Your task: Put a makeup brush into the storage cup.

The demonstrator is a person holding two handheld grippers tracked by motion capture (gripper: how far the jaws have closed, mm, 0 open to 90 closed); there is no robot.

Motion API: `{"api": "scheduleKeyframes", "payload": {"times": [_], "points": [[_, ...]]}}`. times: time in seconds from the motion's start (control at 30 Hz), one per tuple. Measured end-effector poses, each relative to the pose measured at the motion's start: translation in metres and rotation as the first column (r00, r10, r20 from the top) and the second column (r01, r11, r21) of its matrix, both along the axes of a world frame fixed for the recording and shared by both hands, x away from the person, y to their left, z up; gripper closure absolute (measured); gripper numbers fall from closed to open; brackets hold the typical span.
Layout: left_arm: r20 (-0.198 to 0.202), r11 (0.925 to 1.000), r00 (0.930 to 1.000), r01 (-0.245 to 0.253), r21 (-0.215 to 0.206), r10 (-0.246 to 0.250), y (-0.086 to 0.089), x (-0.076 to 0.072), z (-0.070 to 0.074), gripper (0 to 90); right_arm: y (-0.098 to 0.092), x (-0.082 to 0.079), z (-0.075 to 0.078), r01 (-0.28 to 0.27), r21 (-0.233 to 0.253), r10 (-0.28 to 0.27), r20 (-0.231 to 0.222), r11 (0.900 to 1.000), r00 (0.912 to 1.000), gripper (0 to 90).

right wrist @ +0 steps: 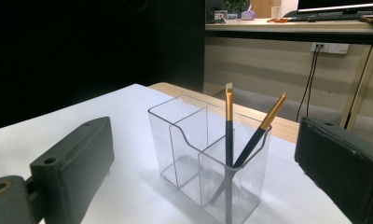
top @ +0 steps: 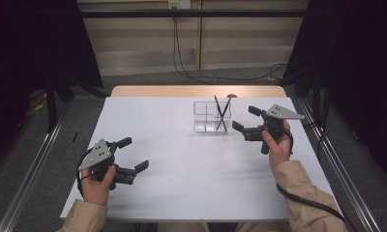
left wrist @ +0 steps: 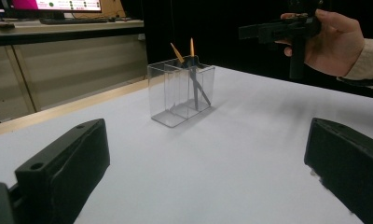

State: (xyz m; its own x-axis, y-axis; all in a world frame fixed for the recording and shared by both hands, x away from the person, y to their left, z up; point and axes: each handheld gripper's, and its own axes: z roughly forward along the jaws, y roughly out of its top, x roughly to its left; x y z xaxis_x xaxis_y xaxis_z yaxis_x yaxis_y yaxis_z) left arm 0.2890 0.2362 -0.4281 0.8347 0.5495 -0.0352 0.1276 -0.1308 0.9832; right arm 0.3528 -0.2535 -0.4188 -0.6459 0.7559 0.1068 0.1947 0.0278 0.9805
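Note:
A clear plastic holder [top: 210, 116] [left wrist: 180, 91] [right wrist: 208, 156] with several compartments stands on the white table top [top: 182, 159], right of centre towards the back. Two dark brushes with gold ferrules [top: 221, 111] [left wrist: 192, 74] [right wrist: 240, 140] lean crossed in its right-hand compartment. My right gripper [top: 244, 120] [right wrist: 203, 163] is open, held just right of the holder with its jaws pointing at it. Low at the front left, my left gripper [top: 133, 153] [left wrist: 208, 158] is also open with nothing between its jaws. The other hand and its gripper [left wrist: 287, 32] appear in the left gripper view.
The white board lies on a wooden table [top: 196, 90] whose edge shows at the back. Metal rails [top: 32, 169] run along both sides of it. Cables [top: 206, 75] trail over the floor behind. A desk with a monitor [left wrist: 54, 5] stands further off.

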Motion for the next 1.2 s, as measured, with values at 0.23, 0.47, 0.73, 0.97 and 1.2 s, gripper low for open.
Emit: {"api": "scheduleKeyframes", "payload": {"times": [0.23,0.47,0.73,0.97,1.2], "points": [[-0.001,1.0000,1.0000,-0.002,-0.006,0.002,0.001,0.000,0.000,0.0,-0.002,-0.010,0.000,-0.005,-0.008,0.005,0.009,1.000,0.9999,4.1],[-0.001,0.9999,1.0000,-0.005,-0.011,0.005,0.002,-0.001,0.001,0.0,-0.003,-0.018,0.002,-0.022,-0.012,0.022,0.008,1.000,0.9997,4.4],[0.002,0.9999,1.0000,-0.008,-0.009,0.008,0.003,-0.001,0.001,0.0,-0.006,-0.027,0.000,-0.027,-0.010,0.027,0.003,1.000,0.9996,4.4],[0.002,0.9998,1.0000,-0.009,-0.018,0.009,0.003,-0.001,0.002,0.0,-0.009,-0.034,-0.003,-0.025,-0.022,0.025,-0.002,0.999,0.9997,4.8],[0.001,0.9998,0.9999,-0.011,-0.014,0.011,0.003,-0.002,0.002,0.0,-0.015,-0.042,-0.006,-0.017,-0.029,0.017,-0.006,0.999,0.9998,4.9]]}}
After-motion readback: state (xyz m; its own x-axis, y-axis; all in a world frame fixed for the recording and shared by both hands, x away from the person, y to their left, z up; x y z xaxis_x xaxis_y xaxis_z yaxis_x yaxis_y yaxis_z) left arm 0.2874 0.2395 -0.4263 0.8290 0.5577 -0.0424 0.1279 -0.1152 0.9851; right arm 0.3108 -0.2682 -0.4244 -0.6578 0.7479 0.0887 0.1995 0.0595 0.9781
